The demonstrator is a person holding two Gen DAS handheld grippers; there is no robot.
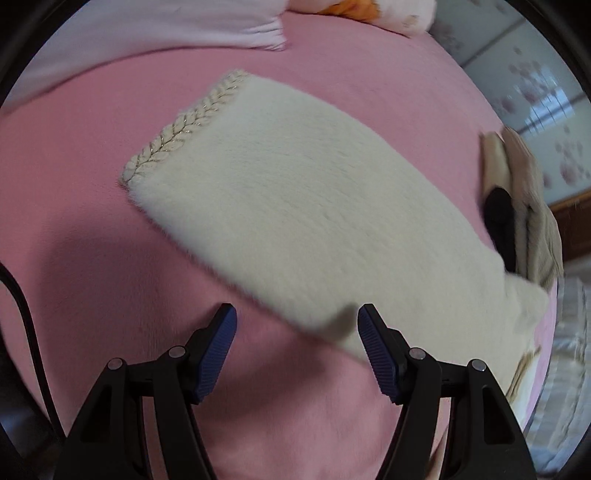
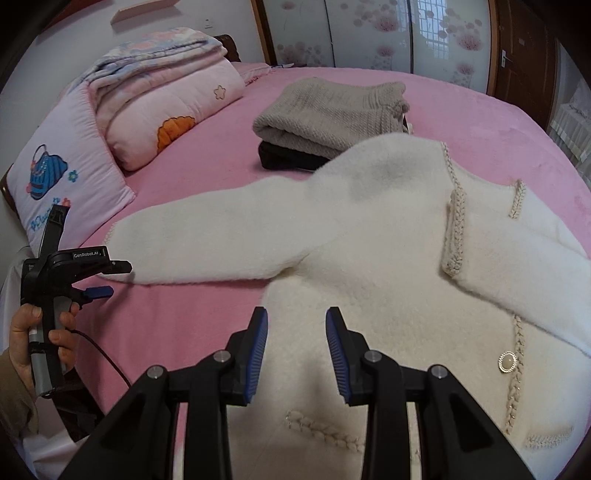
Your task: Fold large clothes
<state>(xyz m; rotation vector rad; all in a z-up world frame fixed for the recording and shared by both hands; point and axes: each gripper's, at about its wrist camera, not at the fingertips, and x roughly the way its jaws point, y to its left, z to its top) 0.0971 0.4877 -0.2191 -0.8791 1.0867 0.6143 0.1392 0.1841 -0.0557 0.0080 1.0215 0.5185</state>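
Note:
A fluffy white cardigan [image 2: 369, 266] with braided beige trim lies spread on the pink bed [image 2: 207, 162]. Its left sleeve [image 1: 295, 214] stretches out flat, cuff with braid trim [image 1: 184, 125] at the far end. My left gripper [image 1: 297, 328] is open and empty, hovering just above the sleeve's near edge; it also shows in the right wrist view [image 2: 107, 280] beside the cuff. My right gripper [image 2: 297, 339] is open and empty, above the cardigan's body near the armpit. The right sleeve [image 2: 509, 251] is folded across the chest.
A folded beige knit [image 2: 332, 110] on a dark garment [image 2: 288, 157] lies behind the cardigan. Folded pink quilts [image 2: 166, 92] and a pillow [image 2: 62, 177] sit at the bed's head on the left. Floral sliding doors [image 2: 369, 33] stand beyond.

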